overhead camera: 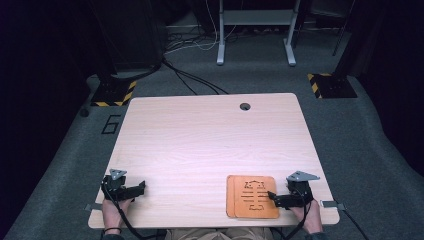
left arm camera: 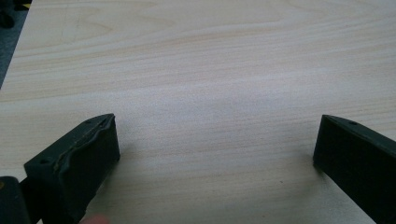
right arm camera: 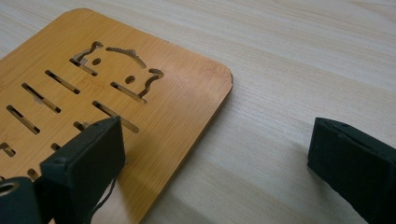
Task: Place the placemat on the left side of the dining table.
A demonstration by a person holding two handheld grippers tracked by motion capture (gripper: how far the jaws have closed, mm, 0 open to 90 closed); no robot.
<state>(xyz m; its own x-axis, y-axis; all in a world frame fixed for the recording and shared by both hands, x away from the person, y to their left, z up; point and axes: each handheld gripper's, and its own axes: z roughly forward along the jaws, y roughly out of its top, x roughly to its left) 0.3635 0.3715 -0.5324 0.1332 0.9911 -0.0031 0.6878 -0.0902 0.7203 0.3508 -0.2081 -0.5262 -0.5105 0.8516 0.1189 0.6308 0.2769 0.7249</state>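
Note:
A thin orange-brown bamboo board (overhead camera: 252, 196) with slot-shaped cut-outs lies flat on the pale wooden table (overhead camera: 210, 140), near its front right corner. My right gripper (overhead camera: 273, 199) sits at the board's right edge and points left, open. In the right gripper view its jaws (right arm camera: 215, 123) stand wide apart, the left jaw above the board (right arm camera: 182, 93) and the right jaw over bare wood. My left gripper (overhead camera: 141, 189) rests near the front left edge, pointing right. It is open (left arm camera: 217, 121), with only tabletop (left arm camera: 210, 56) between its jaws.
A round cable hole (overhead camera: 244, 106) sits near the table's far edge. On the grey carpet beyond stand two bases with yellow-black stripes (overhead camera: 114, 93) (overhead camera: 331, 85), the white legs of another desk (overhead camera: 255, 35), and loose cables (overhead camera: 192, 80).

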